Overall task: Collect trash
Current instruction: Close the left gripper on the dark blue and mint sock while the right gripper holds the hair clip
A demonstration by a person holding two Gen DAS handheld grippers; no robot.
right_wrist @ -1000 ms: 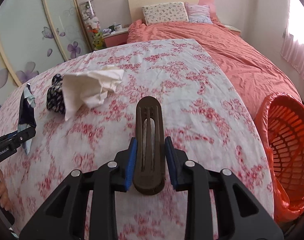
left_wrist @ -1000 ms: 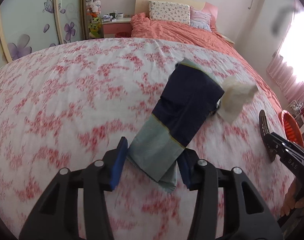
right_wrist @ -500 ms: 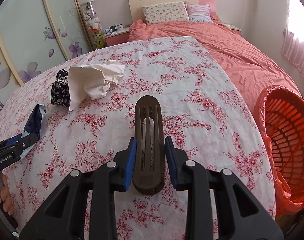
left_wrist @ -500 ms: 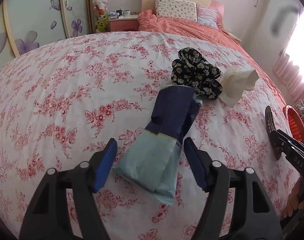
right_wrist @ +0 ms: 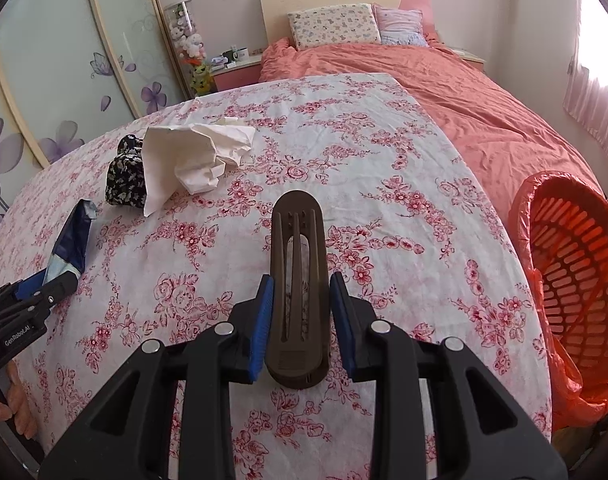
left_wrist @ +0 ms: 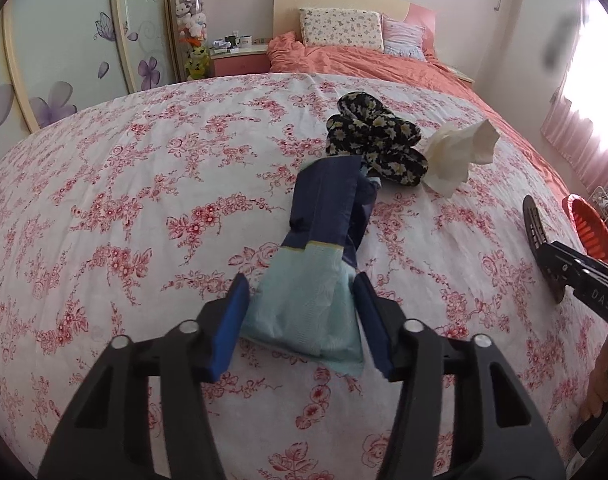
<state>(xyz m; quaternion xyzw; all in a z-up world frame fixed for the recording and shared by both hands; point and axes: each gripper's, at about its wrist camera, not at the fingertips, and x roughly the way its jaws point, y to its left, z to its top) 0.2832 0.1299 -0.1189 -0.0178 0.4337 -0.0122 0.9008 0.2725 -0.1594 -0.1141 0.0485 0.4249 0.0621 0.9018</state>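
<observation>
Right now your left gripper [left_wrist: 299,320] has the pale green end of a blue and green wrapper [left_wrist: 324,248] between its blue pads; its jaws have just been closing, and both pads now meet the wrapper's edges, so it is gripped there. The wrapper stretches away from the pads across the flowered bedspread [left_wrist: 143,200], its dark blue end reaching towards a black floral cloth [left_wrist: 378,142] that lies bunched on the bed. Just beside that cloth, on its right, a crumpled white tissue [left_wrist: 460,156] sits on the spread. Your right gripper [right_wrist: 297,320] is clamped on a brown plastic clip [right_wrist: 297,280], a long slotted piece with a rounded tip pointing away from the camera; the pads press on both of its sides. In the right wrist view an orange basket [right_wrist: 584,260] lined with an orange bag stands off the right edge of the bed, well apart from the wrapper. Beyond the flowered spread, a salmon quilt [right_wrist: 464,92] covers the head of the bed below two pillows [right_wrist: 332,24].
</observation>
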